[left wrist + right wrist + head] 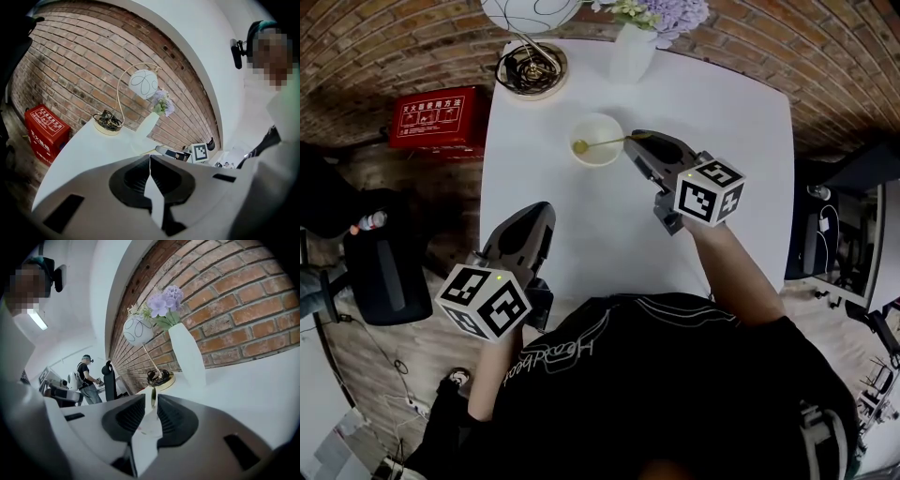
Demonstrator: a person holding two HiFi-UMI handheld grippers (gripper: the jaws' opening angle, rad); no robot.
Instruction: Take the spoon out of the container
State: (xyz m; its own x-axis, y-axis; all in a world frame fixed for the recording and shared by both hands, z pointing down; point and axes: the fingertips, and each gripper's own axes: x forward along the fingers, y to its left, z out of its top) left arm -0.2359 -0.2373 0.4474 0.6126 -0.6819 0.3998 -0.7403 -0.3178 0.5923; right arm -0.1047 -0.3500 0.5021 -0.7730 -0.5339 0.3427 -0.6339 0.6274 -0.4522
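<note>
R claw (151,403) closing, spoon (604,143) handle btwn jaws, pads not tight yet. Handle overhangs container (610,159) rim on that side, so easy pinch; scoop end inside container. L claw (150,158) shut, empty, parked well back from container.

Brick wall (384,42) behind white table (722,122) w/ lamp (530,19) & flower vase (633,52); red box (439,117) on floor (412,356), L side.

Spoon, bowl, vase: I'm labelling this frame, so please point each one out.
spoon (605,142), head view, middle of its handle
bowl (598,164), head view, near rim
vase (633,52), head view, white body
</note>
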